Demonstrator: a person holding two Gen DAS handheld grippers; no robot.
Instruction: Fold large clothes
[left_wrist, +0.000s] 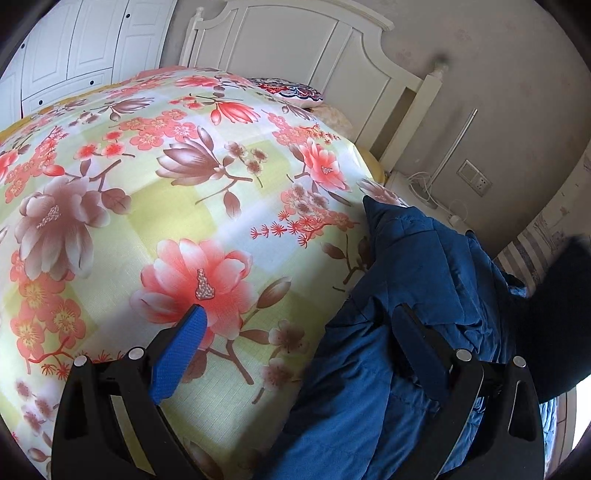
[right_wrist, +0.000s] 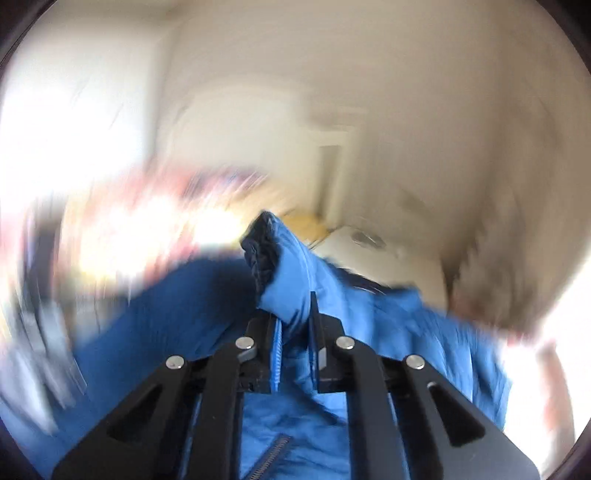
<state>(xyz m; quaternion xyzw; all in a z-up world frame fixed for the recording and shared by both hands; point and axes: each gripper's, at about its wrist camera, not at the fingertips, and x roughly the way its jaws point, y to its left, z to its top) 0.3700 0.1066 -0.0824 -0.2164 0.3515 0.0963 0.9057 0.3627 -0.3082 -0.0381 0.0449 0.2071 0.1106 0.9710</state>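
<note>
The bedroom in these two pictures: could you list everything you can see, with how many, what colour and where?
padded jacket: one, blue, heaped on the bed's right edge, a fold pinched in the right gripper
bedspread: one, pale green and white with pink and brown flowers, covering the bed
cushion: one, red, white and navy pattern, at the head of the bed
headboard: one, white, behind the bed
wardrobe: one, white, panelled doors, far left
bedside table: one, white, right of the bed, with white cables on it
wall socket: one plate, grey, on the right wall
left gripper: one, black with blue pads, jaws wide apart over bedspread and jacket
right gripper: one, black with blue pads, shut on the jacket
</note>
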